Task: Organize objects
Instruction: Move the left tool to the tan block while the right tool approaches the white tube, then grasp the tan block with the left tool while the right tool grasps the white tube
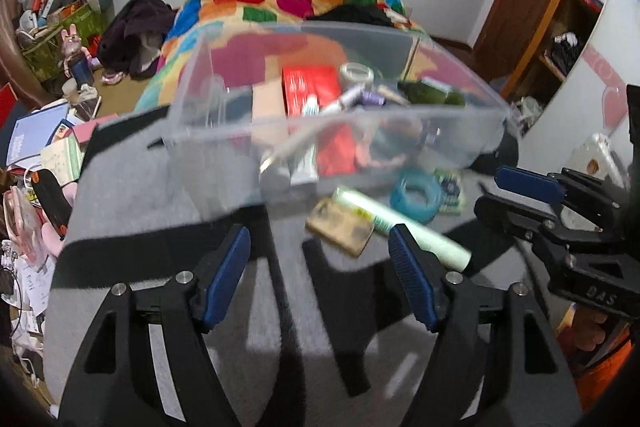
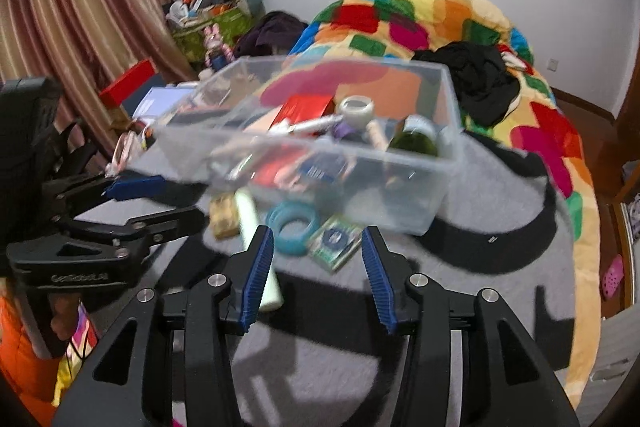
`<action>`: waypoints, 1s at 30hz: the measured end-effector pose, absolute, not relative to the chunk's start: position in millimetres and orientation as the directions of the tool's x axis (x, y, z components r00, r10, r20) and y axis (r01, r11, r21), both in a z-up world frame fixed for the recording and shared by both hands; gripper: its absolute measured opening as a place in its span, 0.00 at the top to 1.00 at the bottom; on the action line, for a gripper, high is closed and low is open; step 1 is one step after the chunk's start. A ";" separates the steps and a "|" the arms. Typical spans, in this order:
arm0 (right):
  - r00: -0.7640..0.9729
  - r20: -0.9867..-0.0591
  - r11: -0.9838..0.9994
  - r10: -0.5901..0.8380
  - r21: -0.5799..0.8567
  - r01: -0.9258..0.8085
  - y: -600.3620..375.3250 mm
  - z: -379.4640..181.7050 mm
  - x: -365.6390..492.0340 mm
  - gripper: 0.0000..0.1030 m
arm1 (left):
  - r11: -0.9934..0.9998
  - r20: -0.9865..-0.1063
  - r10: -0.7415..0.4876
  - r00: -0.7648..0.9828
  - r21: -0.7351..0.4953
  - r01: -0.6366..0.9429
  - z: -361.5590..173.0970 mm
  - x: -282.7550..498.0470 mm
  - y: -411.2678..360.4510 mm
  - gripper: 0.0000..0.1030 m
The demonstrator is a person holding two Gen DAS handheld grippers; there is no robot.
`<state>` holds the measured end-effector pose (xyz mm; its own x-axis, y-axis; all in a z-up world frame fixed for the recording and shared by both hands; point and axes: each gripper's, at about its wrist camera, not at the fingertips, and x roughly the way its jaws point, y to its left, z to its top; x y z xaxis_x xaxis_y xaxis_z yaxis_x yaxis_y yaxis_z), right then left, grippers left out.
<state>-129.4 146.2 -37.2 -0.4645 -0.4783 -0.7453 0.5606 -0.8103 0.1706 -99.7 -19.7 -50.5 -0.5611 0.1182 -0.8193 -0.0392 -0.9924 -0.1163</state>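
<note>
Fingers (image 1: pixel 412 281) of both grippers spread, empty; pale tube (image 2: pixel 256 251) lies lengthwise toward clear bin (image 2: pixel 436 203).

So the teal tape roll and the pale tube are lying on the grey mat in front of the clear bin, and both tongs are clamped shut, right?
Not quite: both tongs, left and right, are open and empty, as each wrist view shows. The teal tape roll and pale tube do lie on the grey mat before the clear bin.
</note>
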 end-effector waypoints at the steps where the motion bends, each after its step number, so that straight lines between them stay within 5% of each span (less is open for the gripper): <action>1: -0.451 -0.752 -0.804 -0.482 0.175 0.568 143.9 -41.4 -128.0 0.59 | -0.992 -0.829 0.125 -0.545 -0.119 -0.046 -55.6 -100.1 -19.5 0.31; 6: -0.371 -0.795 -0.768 -0.479 0.176 0.616 123.4 -65.6 -117.2 0.61 | -0.989 -0.854 0.140 -0.500 -0.139 -0.041 -69.5 -101.9 -25.2 0.31; 11: -0.372 -0.802 -0.758 -0.468 0.147 0.636 116.2 -69.2 -114.5 0.81 | -0.988 -0.857 0.153 -0.492 -0.140 -0.063 -68.1 -106.2 -22.0 0.31; 19: -0.360 -0.797 -0.739 -0.486 0.155 0.656 152.0 -66.7 -94.1 0.84 | -0.994 -0.862 0.099 -0.497 -0.057 -0.098 -69.8 -123.7 -0.3 0.31; 26: -0.371 -0.801 -0.730 -0.469 0.115 0.674 146.9 -59.7 -93.4 0.80 | -0.991 -0.860 0.075 -0.505 -0.009 -0.131 -72.6 -127.7 11.0 0.55; 30: -0.372 -0.816 -0.747 -0.443 0.107 0.656 133.3 -68.2 -107.5 0.80 | -0.993 -0.851 0.081 -0.518 -0.023 -0.118 -70.7 -119.4 6.1 0.57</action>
<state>-107.5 133.3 -68.2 -0.3719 -0.4431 -0.8157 0.6559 -0.7472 0.1069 -119.4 6.1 -70.7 -0.5185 0.0814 -0.8512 -0.1181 -0.9927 -0.0230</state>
